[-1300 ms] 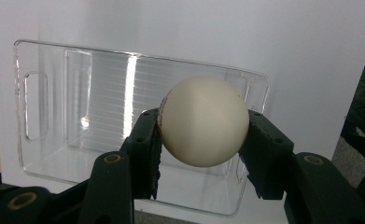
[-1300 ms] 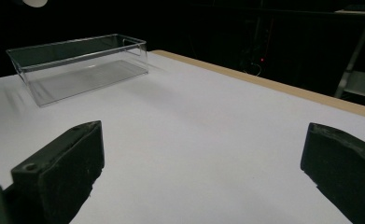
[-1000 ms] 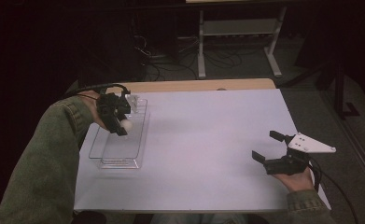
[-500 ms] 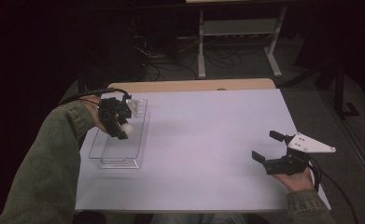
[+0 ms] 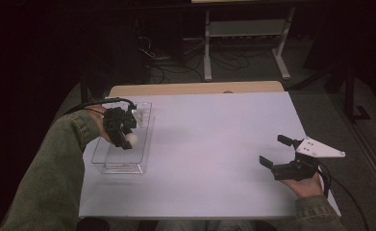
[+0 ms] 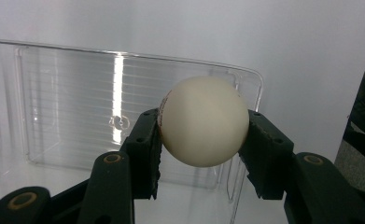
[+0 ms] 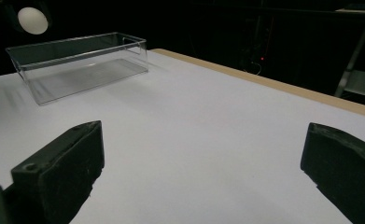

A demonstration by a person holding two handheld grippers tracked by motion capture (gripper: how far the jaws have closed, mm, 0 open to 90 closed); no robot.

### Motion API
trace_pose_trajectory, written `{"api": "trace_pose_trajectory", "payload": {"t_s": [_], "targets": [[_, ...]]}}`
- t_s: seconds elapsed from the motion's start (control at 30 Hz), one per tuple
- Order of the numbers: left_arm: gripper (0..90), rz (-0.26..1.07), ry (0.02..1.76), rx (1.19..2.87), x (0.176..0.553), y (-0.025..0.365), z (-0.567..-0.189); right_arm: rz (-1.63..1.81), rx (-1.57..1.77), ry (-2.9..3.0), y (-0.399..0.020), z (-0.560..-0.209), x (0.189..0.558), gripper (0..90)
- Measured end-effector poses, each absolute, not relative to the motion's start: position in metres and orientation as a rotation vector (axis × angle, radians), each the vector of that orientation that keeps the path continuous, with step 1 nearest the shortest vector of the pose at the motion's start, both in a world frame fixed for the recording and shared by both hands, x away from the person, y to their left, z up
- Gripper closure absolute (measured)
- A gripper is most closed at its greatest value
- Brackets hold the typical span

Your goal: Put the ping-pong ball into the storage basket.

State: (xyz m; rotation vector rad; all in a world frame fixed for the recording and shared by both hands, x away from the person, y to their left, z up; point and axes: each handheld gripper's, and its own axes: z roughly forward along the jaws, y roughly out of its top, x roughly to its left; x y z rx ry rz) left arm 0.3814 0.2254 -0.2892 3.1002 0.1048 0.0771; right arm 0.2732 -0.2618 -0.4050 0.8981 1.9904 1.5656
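The left gripper [image 5: 126,139] is clamped on a white ball [image 6: 202,120], one jaw pressing each side of it, and holds it in the air over the clear bin [image 5: 144,144] at the table's [image 5: 214,144] left side. In the right gripper view the ball [image 7: 32,20] hangs above the bin's far end, clear of its rim. The right gripper [image 5: 277,151] sits near the table's right edge, well apart from the bin, with its jaws spread wide and nothing between them.

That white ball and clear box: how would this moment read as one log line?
left gripper: shut on white ball | above clear bin | right gripper: open, holding nothing | table
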Motion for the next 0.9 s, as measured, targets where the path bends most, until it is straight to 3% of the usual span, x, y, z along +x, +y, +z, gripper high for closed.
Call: {"api": "trace_pose_trajectory", "payload": {"t_s": [0.9], "targets": [[50.9, 0.011, 0.117, 3.080, 0.380, 0.230, -0.320, 1.564, 0.897, 1.996, -0.261, -0.406, 0.273, 0.0]]}}
